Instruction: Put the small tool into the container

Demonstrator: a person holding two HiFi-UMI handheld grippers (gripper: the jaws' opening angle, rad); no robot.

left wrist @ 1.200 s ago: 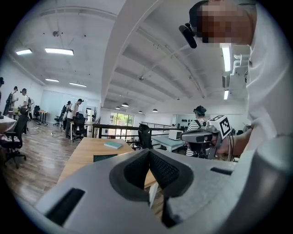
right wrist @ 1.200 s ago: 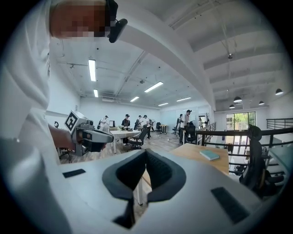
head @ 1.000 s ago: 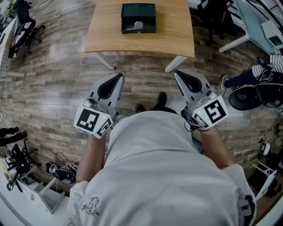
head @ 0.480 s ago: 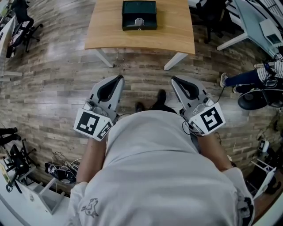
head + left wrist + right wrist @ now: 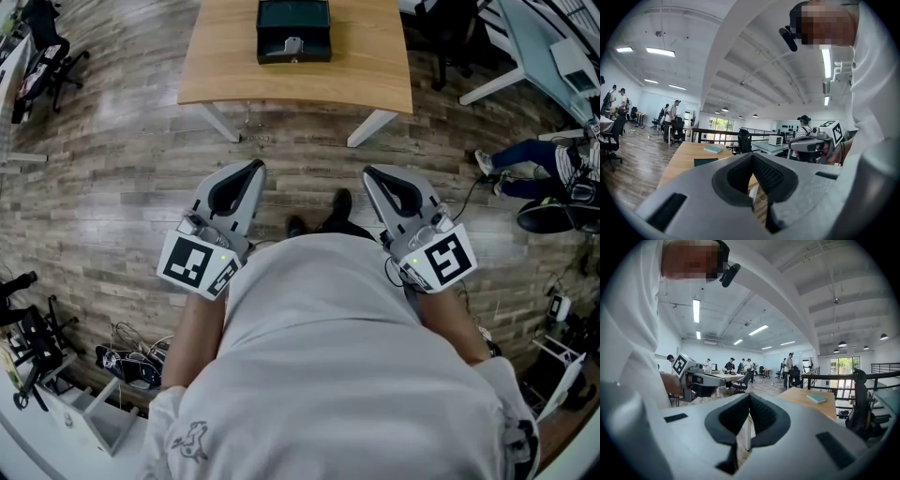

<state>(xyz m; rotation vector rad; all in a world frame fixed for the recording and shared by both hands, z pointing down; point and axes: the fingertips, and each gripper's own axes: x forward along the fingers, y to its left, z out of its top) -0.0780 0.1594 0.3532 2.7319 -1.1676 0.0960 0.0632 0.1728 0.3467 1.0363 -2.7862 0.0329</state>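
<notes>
A dark green container (image 5: 293, 31) sits on a wooden table (image 5: 356, 66) at the top of the head view. A small grey tool (image 5: 292, 46) lies at the container's near edge. My left gripper (image 5: 251, 167) and right gripper (image 5: 371, 172) are held close to my body over the floor, well short of the table. Both are shut with nothing in them. In the left gripper view the left gripper (image 5: 752, 157) points over the table (image 5: 684, 161) and the dark container (image 5: 705, 162). In the right gripper view the jaws (image 5: 749, 397) are pressed together.
White table legs (image 5: 220, 122) stand between me and the tabletop. A seated person's leg (image 5: 525, 155) and a white desk (image 5: 539, 47) are at the right. Cables (image 5: 131, 361) lie at the lower left. A teal book (image 5: 816, 398) lies further along the table.
The table has slid slightly up the frame and the right gripper has drifted a little left. Both grippers stay shut. The person's leg at the right has moved.
</notes>
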